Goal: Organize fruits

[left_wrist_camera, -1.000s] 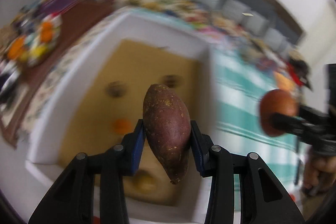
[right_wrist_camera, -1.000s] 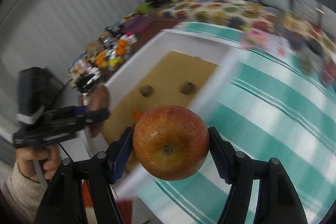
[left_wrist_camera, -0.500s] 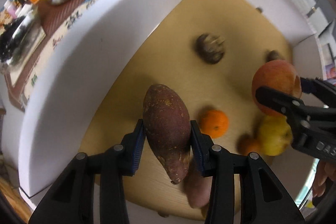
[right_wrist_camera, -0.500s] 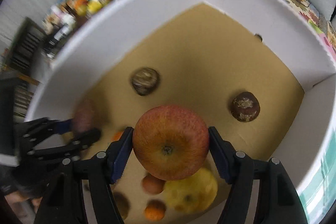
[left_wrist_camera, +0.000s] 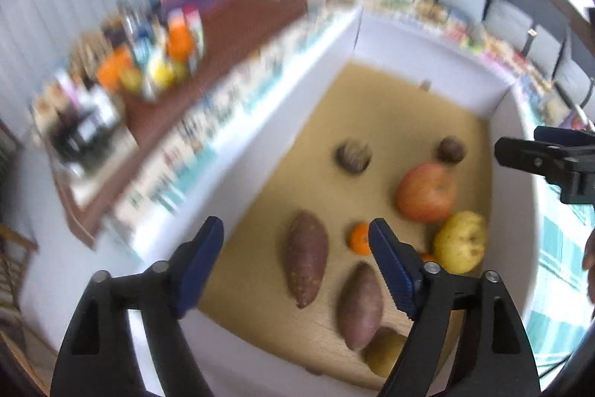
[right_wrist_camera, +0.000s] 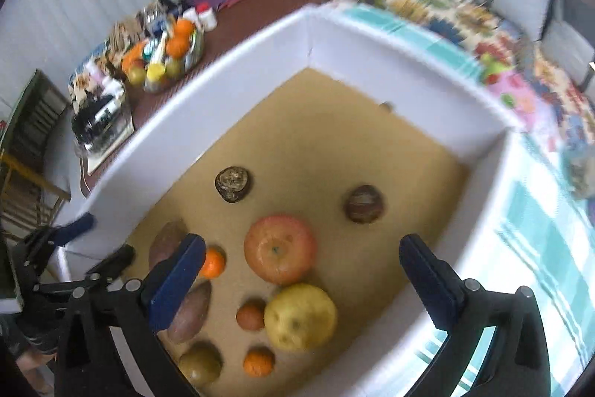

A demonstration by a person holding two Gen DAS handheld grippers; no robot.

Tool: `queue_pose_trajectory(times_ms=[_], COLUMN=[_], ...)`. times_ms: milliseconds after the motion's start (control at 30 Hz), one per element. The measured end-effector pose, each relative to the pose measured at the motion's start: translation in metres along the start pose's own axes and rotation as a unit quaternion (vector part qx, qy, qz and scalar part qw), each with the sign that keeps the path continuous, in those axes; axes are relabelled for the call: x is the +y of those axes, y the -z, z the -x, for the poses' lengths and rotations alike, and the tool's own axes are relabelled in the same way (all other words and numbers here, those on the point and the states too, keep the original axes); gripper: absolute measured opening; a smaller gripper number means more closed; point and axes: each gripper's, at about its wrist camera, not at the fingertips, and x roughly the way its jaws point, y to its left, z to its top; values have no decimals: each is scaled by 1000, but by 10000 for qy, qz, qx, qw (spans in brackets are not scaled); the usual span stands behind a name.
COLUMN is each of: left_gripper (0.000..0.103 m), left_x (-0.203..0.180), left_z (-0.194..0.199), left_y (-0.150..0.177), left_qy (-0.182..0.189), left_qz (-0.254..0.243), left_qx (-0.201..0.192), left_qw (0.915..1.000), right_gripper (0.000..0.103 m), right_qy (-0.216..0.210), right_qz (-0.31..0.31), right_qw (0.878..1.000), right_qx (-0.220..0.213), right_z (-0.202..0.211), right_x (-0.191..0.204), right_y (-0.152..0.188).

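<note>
Presently both grippers stand above a white box (right_wrist_camera: 375,62) with a tan floor, and neither holds anything. The left gripper (left_wrist_camera: 297,244) has its jaws spread wide, blue pads empty; the right gripper (right_wrist_camera: 301,270) is likewise spread wide and empty. All the fruit lies on the box floor. A red apple (right_wrist_camera: 279,249) sits near the middle, touching a yellow apple (right_wrist_camera: 300,317) on its near side. A sweet potato (left_wrist_camera: 306,258) lies lengthwise left of the red apple, with a second sweet potato (left_wrist_camera: 360,307) just beside it, nearer the front wall. A small orange (left_wrist_camera: 357,237) rests between the first sweet potato and the red apple, partly behind the left gripper's right finger. Two more small oranges (right_wrist_camera: 251,315) (right_wrist_camera: 259,361) lie by the yellow apple, and a greenish fruit (right_wrist_camera: 200,362) sits at the front-left corner. Two dark brown round items (right_wrist_camera: 233,183) (right_wrist_camera: 365,203) lie farther back, well apart. Outside the box, a bowl of fruit and bottles (right_wrist_camera: 163,56) stands on a brown table; its contents are blurred in the left view. A striped teal cloth (right_wrist_camera: 535,237) covers the surface right of the box.
</note>
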Motion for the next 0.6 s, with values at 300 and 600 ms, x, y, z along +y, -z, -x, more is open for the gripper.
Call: queue_pose_trajectory(times_ms=[300,600], left_gripper=[95,95], left_x=[-27,-35], left_z=[72,83], left_y=[29,50], left_qy=[-196,-545], left_qz=[-183,-215], left_qx=[-531,-412], left_qw=[9982,9974], right_gripper=[103,103], right_qy=[434,323], right_qz=[130,-208], right_qw=[9952,9971], right_qx=[-868,-658], right_z=[80,92], right_x=[30,45], right_y=[84,137])
